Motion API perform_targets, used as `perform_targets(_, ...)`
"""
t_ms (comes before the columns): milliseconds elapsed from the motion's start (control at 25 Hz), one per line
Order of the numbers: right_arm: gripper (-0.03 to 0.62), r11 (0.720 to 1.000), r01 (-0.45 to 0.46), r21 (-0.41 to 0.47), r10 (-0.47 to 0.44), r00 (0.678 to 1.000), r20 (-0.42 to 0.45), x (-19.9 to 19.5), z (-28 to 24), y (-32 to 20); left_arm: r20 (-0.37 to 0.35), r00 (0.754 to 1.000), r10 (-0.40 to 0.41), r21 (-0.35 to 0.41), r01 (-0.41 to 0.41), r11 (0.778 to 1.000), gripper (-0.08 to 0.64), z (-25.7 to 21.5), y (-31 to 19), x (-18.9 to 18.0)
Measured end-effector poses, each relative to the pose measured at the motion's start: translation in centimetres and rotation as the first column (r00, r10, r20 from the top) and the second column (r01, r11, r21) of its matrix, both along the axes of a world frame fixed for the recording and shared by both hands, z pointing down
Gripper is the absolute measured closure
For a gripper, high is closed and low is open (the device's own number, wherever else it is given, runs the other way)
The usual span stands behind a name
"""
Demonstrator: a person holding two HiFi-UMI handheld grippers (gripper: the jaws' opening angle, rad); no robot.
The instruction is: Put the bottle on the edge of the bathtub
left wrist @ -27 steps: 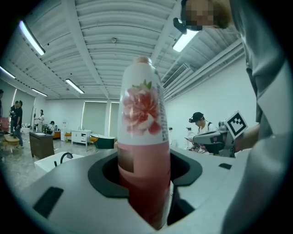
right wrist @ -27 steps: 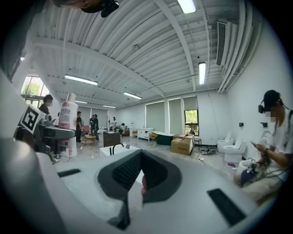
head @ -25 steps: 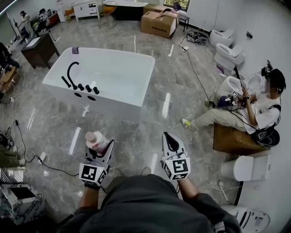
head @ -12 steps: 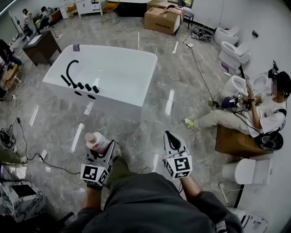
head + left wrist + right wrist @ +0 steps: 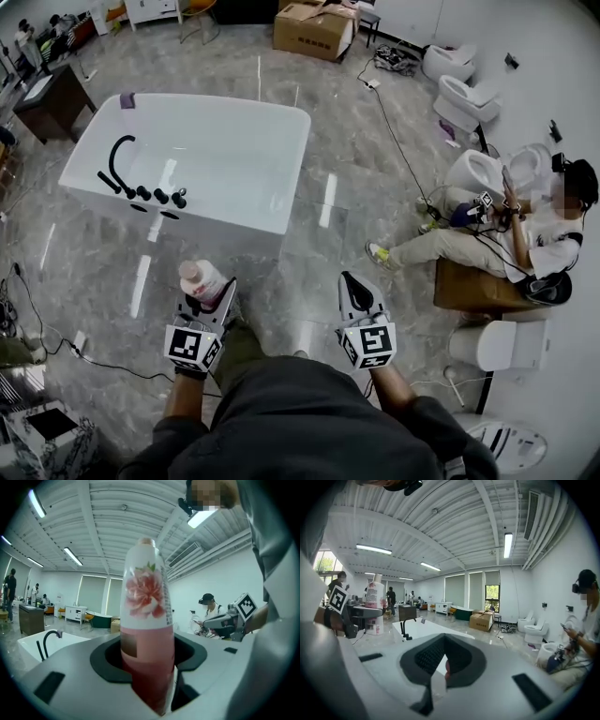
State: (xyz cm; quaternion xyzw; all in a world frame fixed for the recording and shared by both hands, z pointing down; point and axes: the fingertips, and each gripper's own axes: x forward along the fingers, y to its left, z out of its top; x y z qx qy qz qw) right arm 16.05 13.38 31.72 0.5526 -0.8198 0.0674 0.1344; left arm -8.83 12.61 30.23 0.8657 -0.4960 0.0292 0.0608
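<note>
We carry the flowered bottle at lower left of the head view, the left gripper's jaws clamped on its lower body. It looks like light, slippery plastic, best gripped low. The right gripper is closed and empty, and the bathtub has drawn slightly nearer than a second ago.

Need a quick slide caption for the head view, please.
Left claw holds the pink bottle short of the white bathtub; right claw shut and empty.

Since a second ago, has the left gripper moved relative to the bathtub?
Yes. In the head view the left gripper, shut on the bottle, has come closer to the bathtub.
</note>
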Motion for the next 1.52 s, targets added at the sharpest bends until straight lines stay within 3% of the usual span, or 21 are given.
perform_targets(280,0.592,0.999,-0.043,-0.025,0.042,0.999,-0.021,-5.4,0.0,-8.9,-0.009,0.989,0.145,-0.004,-0.145,0.989,0.327,0.7,-9.7,-1.9)
perform_targets(600,0.592,0.991,-0.113,-0.072,0.11,0.993,-0.037,-8.4,1.0,-15.2,-0.009,0.949,0.315,-0.035,-0.316,0.948,0.327,2.7,-18.2,-1.9)
perform_targets(800,0.592,0.988,-0.098,-0.123,0.096,0.995,-0.027,-6.7,3.6,-17.3,0.017,0.919,0.394,-0.038,-0.394,0.919,0.327,5.2,-21.3,0.9)
perform_targets(1040,0.592,0.985,-0.018,-0.174,0.011,0.999,-0.043,-3.1,9.2,-20.0,0.006,0.921,0.389,-0.036,-0.388,0.921,0.327,9.1,-24.7,3.2)
perform_targets(1200,0.592,0.979,-0.037,-0.199,0.023,0.997,-0.07,-0.4,13.4,-21.7,0.016,0.905,0.426,-0.032,-0.425,0.904,0.328,12.8,-26.4,4.2)
perform_targets(1320,0.592,0.977,-0.063,-0.206,0.044,0.994,-0.098,0.7,15.8,-22.2,0.023,0.883,0.468,-0.043,-0.467,0.883,0.327,16.2,-27.4,4.6)
perform_targets(1520,0.591,0.964,-0.117,-0.239,0.085,0.986,-0.141,2.8,20.3,-21.0,0.059,0.824,0.564,-0.031,-0.563,0.826,0.327,21.8,-28.0,6.7)
